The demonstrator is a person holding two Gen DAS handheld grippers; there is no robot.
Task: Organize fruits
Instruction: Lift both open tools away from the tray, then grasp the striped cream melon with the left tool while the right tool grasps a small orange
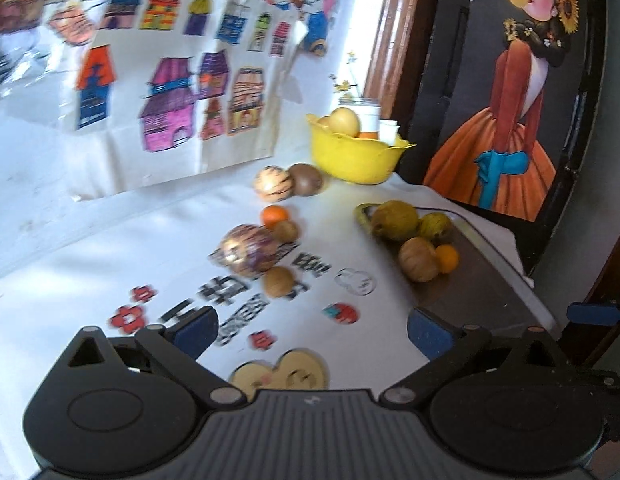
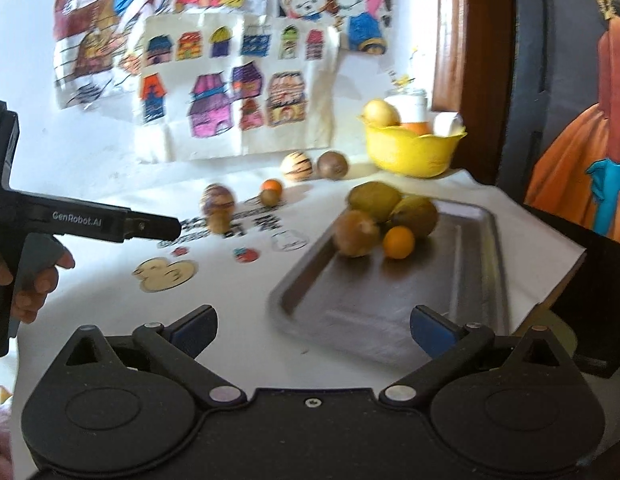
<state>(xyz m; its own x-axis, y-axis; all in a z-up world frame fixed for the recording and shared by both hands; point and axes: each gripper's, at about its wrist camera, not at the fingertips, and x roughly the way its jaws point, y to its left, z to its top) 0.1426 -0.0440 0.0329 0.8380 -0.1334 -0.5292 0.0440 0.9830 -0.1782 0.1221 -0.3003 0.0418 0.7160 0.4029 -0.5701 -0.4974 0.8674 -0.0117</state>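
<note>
A metal tray lies on the white table and holds two green fruits, a brown fruit and a small orange. Loose fruits lie left of it: a striped ball-like fruit, a small orange, brown fruits and, further back, a striped fruit with a dark one. A yellow bowl at the back holds a yellow fruit and an orange. My left gripper is open and empty above the table; it also shows from the side in the right wrist view. My right gripper is open and empty before the tray.
Coloured drawings hang on the back wall. A glass jar with flowers and white cups stand behind the bowl. A dark painted panel stands at the right, past the table edge. Stickers cover the table front.
</note>
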